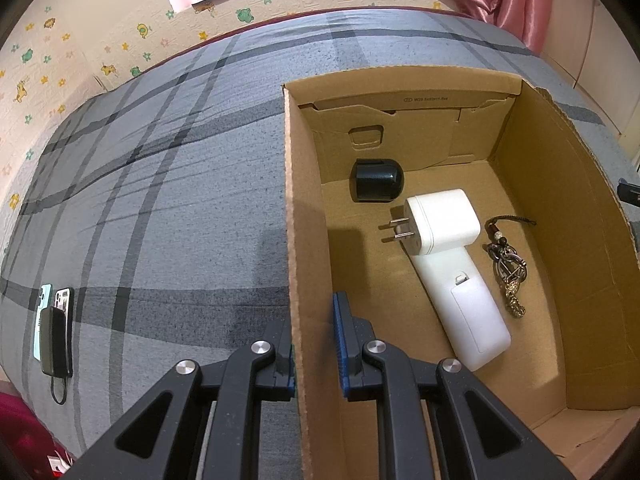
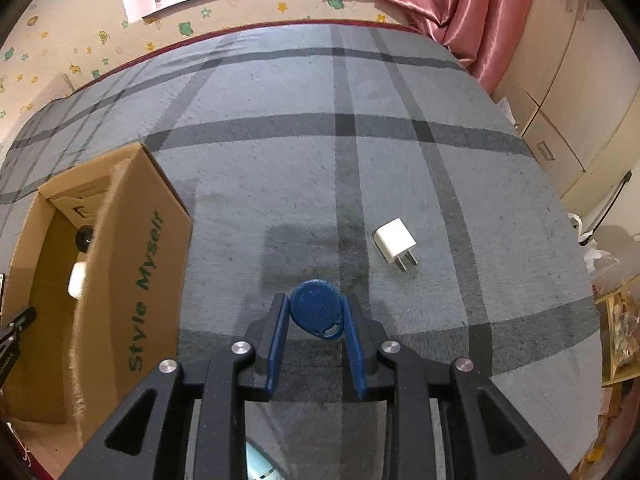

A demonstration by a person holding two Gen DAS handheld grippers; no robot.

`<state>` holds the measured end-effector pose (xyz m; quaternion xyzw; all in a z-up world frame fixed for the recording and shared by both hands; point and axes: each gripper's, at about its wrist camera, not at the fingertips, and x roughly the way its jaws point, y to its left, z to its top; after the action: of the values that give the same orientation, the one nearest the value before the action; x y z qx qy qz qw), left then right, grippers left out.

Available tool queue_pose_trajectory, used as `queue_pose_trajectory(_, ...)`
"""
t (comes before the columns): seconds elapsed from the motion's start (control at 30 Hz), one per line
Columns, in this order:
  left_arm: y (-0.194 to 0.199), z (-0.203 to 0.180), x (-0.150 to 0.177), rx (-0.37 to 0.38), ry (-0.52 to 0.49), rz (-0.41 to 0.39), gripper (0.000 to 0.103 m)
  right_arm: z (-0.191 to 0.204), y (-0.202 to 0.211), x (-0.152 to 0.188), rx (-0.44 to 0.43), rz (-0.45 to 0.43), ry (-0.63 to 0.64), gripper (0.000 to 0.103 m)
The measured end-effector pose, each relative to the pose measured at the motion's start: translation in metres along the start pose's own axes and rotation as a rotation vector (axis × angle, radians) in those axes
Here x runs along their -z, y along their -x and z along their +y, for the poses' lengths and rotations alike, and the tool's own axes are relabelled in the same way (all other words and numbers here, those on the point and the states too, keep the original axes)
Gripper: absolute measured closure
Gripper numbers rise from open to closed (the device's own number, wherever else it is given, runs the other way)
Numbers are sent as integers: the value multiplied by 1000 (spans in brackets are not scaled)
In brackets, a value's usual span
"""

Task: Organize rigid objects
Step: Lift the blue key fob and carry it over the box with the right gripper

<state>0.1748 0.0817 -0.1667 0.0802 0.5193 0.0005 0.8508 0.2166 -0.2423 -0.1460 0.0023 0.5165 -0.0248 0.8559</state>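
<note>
An open cardboard box stands on a grey plaid bedspread. Inside lie a black rounded object, a white plug adapter, a long white device and a keychain. My left gripper is shut on the box's left wall, one finger inside and one outside. My right gripper is shut on a blue key fob, held above the bedspread to the right of the box. A small white charger lies on the cover just beyond and to the right of the fob.
Two phones and a dark power bank lie at the bed's left edge. A pink curtain hangs at the far right corner, with cream cabinets on the right. Bags and clutter sit past the bed's right edge.
</note>
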Motion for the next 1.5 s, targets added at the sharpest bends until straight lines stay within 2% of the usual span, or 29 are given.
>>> queue_pose_trajectory(0.5, 0, 1, 0, 5, 2, -1, 88, 28, 53, -8, -20, -72, 44, 75)
queue_pose_trajectory(0.8, 1, 1, 1, 5, 2, -2, 88, 58, 76, -14, -54, -105, 92, 75)
queue_pose_trajectory(1.5, 1, 1, 1, 11, 6, -3, 88, 145, 83, -7, -161, -107, 249, 75)
